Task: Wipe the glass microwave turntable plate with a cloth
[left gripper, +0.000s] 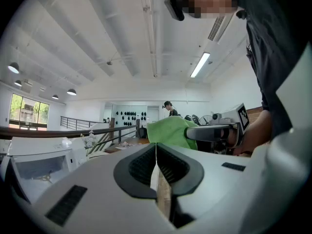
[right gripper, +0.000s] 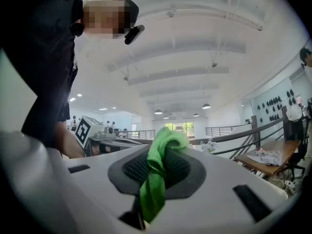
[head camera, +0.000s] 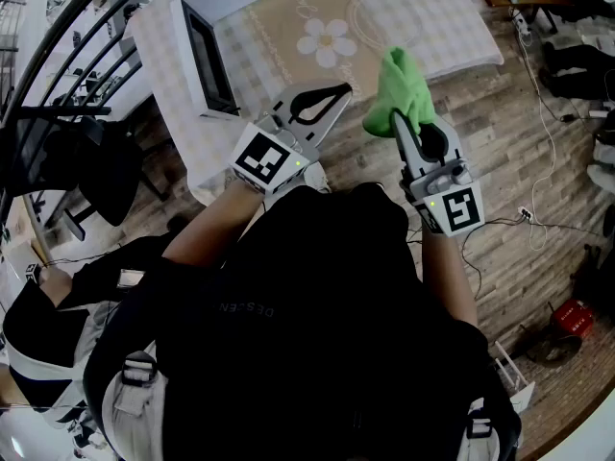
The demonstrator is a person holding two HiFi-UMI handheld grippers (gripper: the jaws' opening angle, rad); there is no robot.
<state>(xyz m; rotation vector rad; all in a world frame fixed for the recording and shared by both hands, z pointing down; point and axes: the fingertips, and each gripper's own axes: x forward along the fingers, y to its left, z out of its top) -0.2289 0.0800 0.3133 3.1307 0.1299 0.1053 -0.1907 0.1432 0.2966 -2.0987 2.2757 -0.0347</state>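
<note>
Fingers (right gripper: 132, 169) of the right gripper (right gripper: 161, 165) are clamped on a green cloth (right gripper: 157, 179). A strip of it hangs down between the ribbed pads and a bunch sticks out past the tips. In the head view the same right gripper (head camera: 400, 121) is held in front of the person's chest, and the cloth (head camera: 400, 86) stands up from its tips over the near edge of the worktop (head camera: 452, 27).

Just beside it, the left gripper (head camera: 338, 92) points the same way. Its fingers (left gripper: 139, 165) are pressed together with nothing between them, the pads meeting along a thin line in the left gripper view (left gripper: 156, 152). The two grippers are near each other but do not touch.

Beyond them, the worktop carries a pale checked cover with a printed daisy (head camera: 328, 38). A white microwave (head camera: 200, 58) sits at its left end, dark front turned towards the daisy. Wooden floor (head camera: 519, 171) lies to the right with a cable (head camera: 552, 142) across it, and a dark railing (head camera: 67, 41) curves along the far left.
</note>
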